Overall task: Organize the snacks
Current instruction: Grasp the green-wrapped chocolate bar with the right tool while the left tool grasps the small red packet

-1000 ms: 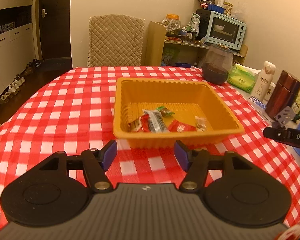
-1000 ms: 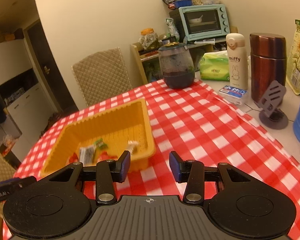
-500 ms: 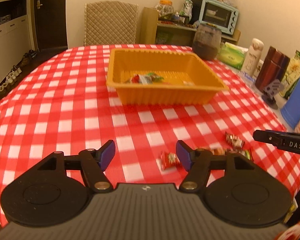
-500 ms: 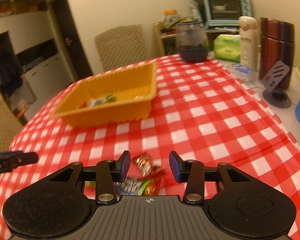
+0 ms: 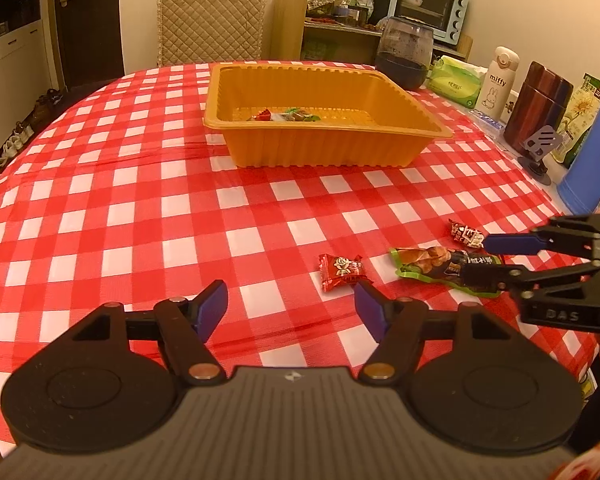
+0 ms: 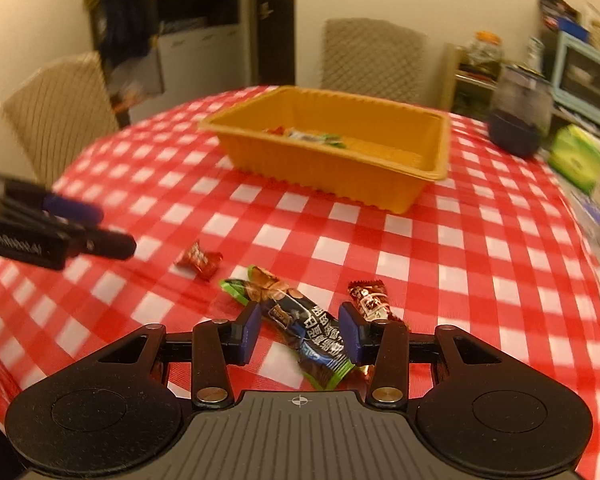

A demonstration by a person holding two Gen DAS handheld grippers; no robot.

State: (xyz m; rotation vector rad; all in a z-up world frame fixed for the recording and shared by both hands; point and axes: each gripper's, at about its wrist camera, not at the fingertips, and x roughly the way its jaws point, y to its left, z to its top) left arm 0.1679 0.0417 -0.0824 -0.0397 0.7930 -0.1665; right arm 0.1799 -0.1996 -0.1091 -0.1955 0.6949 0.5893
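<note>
In the left wrist view the left claw [image 5: 290, 306] fills the bottom of the frame, its blue-padded fingers spread wide with nothing between them, low over the red-checked worktop [image 5: 140, 208]. Just above its right finger lies a small red candy [image 5: 341, 271]. To the right of it a long green-edged snack bar [image 5: 444, 269] lies flat, and a small dark-red candy [image 5: 465, 234] sits above that. The right claw [image 5: 480, 258] enters from the right edge, its jaws parted, one fingertip over the bar's right end and the other beside the dark-red candy. In the right wrist view the bar [image 6: 296, 322] runs between the parted fingers of that claw [image 6: 299, 332]; whether the pads touch it I cannot tell. The orange tray [image 5: 400, 130] stands in the upper middle, well apart from the loose pieces, with a few wrapped snacks [image 5: 286, 116] on its floor
</note>
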